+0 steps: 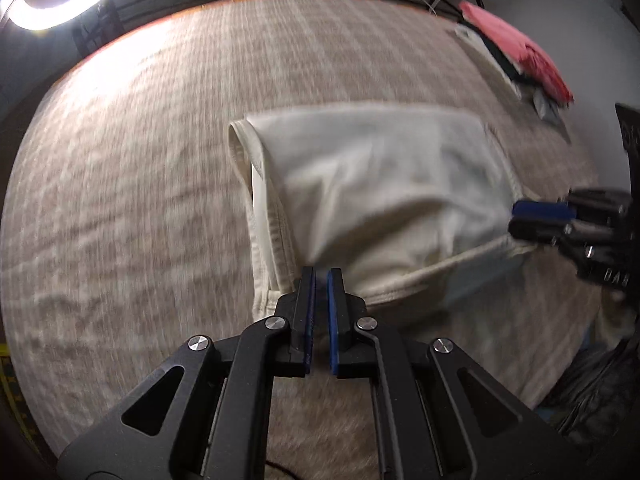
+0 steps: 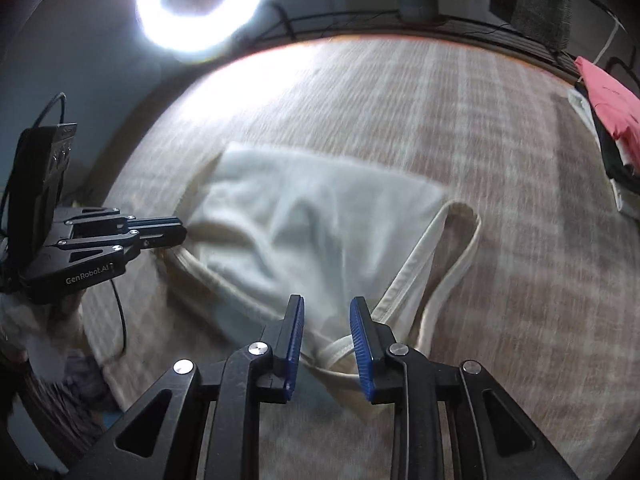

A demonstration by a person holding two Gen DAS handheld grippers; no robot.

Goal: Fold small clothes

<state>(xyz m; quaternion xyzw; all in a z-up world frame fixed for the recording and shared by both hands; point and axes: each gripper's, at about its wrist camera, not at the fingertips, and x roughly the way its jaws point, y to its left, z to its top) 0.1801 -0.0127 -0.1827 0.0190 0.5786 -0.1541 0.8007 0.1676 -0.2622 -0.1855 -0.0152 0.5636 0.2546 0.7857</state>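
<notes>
A cream tank top [image 1: 380, 192] lies partly folded on the striped cloth-covered table, its hemmed armhole and strap edges facing me; it also shows in the right wrist view [image 2: 320, 216]. My left gripper [image 1: 321, 276] sits at the garment's near edge, jaws nearly closed with a thin gap and no cloth seen between them; in the right wrist view [image 2: 182, 230] its tips touch the garment's left edge. My right gripper [image 2: 326, 312] is open just above the strap loop, holding nothing; in the left wrist view [image 1: 516, 220] it is at the garment's right edge.
A pile of clothes with a pink piece on top [image 1: 520, 56] lies at the table's far right, also in the right wrist view [image 2: 612, 112]. A ring light [image 2: 200, 4] shines beyond the far edge. A potted plant [image 2: 416, 0] stands behind the table.
</notes>
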